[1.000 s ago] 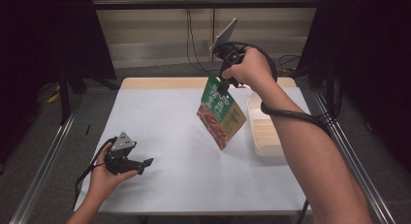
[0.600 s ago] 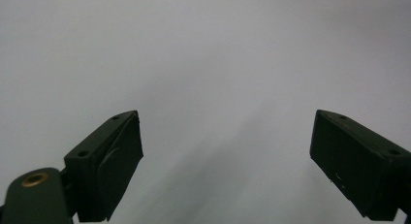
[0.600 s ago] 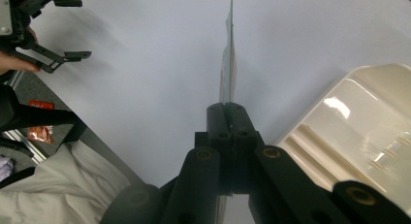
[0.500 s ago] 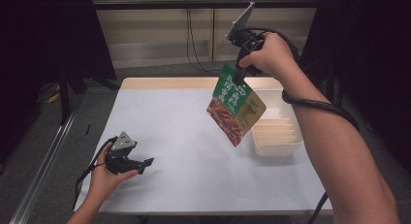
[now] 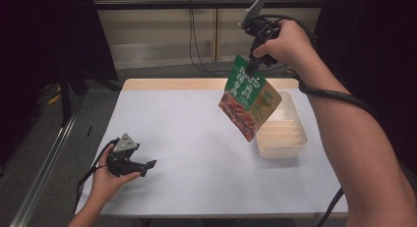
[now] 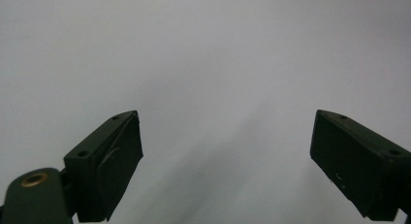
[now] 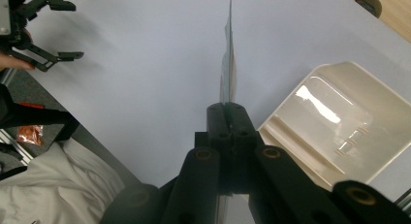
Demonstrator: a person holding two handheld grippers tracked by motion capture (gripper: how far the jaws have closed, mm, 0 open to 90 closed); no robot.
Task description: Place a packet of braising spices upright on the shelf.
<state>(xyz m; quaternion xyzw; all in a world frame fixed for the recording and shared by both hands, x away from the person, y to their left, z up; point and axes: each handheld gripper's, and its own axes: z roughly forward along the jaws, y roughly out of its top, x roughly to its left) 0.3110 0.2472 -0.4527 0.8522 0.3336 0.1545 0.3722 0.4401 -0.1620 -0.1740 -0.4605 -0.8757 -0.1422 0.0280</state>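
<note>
A green and orange food pouch (image 5: 249, 101) hangs in the air over the table's right side, above the white plastic tray (image 5: 294, 140). My right gripper (image 5: 252, 70) is shut on the pouch's top corner, held high by the raised right hand. In the right gripper view the pouch (image 7: 228, 73) shows edge-on, pinched between the closed jaws, with the tray (image 7: 339, 122) below to the right. My left gripper (image 5: 147, 165) rests low at the table's front left, jaws open with nothing between them; in its own view the left gripper (image 6: 225, 158) faces bare white table.
The white table (image 5: 187, 138) has a wooden strip along its far edge. Dark curtains stand at both sides, and a metal rail runs along the floor at the left. A cable trails from each gripper.
My right hand has lifted the pouch higher and carried it rightward, from the table's middle to above the tray. The left hand has stayed put.
</note>
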